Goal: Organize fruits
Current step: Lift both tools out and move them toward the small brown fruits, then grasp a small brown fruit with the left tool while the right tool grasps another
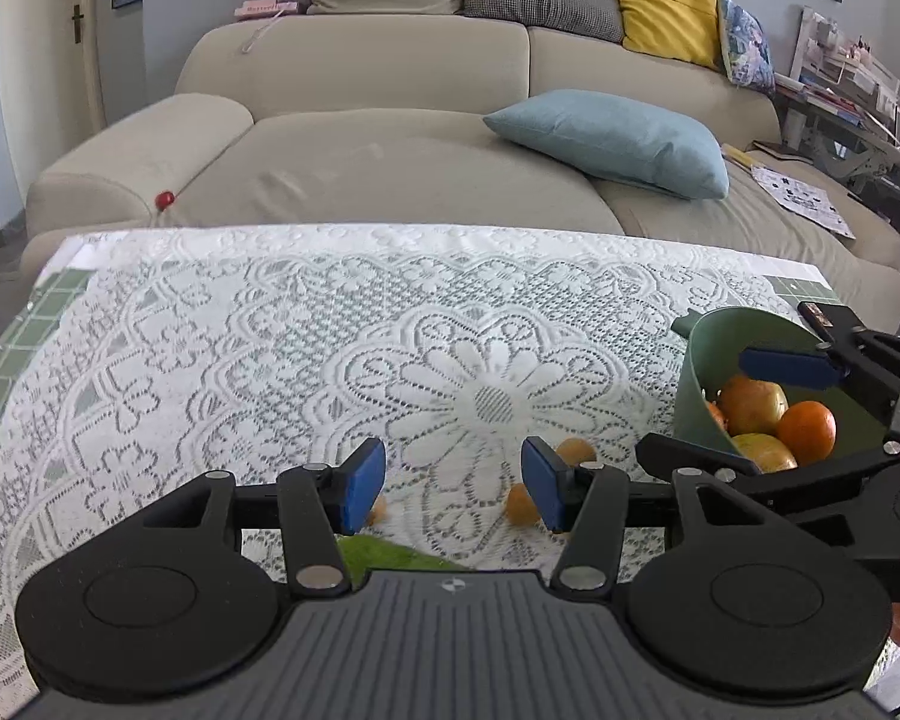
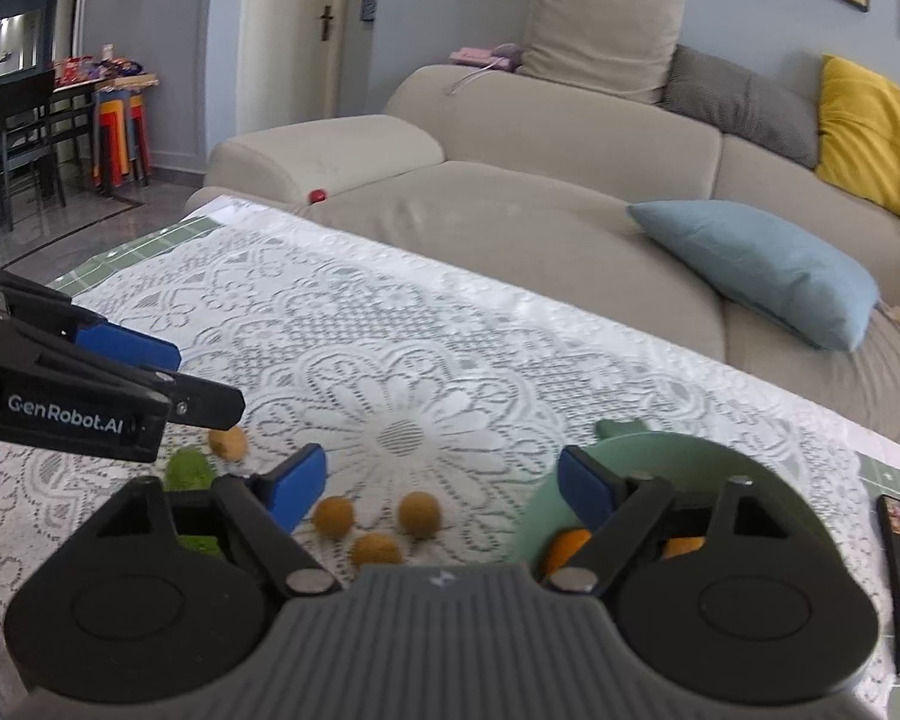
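White lace tablecloth point(image 1: 270, 330), openwork

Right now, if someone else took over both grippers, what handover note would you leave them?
Left gripper: open, empty, over the lace tablecloth.
Right gripper: open, empty, beside the green bowl.
In the bowl: oranges and yellowish fruit.
Loose on the cloth: four small tan round fruits, plus a green fruit on the left-gripper side.
Done: large fruit is bowled.
Left: probably move the small fruits and the green one into the bowl.
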A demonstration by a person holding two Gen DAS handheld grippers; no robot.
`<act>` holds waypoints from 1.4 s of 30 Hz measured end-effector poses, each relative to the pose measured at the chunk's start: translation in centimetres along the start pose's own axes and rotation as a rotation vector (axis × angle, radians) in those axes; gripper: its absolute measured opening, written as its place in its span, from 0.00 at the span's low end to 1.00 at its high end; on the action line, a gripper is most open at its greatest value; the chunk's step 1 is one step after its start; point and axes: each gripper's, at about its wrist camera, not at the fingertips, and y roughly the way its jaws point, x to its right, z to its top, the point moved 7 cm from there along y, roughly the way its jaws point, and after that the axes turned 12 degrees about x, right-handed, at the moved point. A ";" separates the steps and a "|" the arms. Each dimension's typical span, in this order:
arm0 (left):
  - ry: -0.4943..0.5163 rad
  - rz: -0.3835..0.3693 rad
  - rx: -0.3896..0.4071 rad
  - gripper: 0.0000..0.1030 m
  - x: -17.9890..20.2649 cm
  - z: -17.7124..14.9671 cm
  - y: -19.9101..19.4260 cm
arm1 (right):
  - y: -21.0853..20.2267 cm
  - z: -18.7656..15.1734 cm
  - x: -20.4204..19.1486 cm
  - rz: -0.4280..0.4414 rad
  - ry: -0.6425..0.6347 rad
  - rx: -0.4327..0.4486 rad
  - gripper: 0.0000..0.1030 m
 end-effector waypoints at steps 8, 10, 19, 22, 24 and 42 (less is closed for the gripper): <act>-0.038 -0.060 -0.046 0.60 -1.7 -1.3 0.4 | 1.4 -0.6 -1.6 0.071 0.044 -0.062 0.52; -0.043 -0.071 -0.058 0.58 -1.9 -1.6 0.7 | 1.7 -0.8 -1.9 0.089 0.058 -0.081 0.45; -0.123 -0.084 -0.117 0.58 -3.4 -2.8 2.6 | 3.3 -2.2 -2.9 0.126 0.102 -0.172 0.30; -0.135 -0.066 -0.137 0.56 -4.1 -3.2 3.4 | 3.9 -2.8 -3.1 0.129 0.091 -0.193 0.29; -0.139 -0.054 -0.142 0.55 -4.5 -3.4 3.8 | 4.3 -3.0 -3.3 0.141 0.098 -0.197 0.27; -0.160 -0.022 -0.176 0.40 -5.6 -4.7 6.4 | 7.6 -4.1 -3.8 0.166 0.158 -0.224 0.20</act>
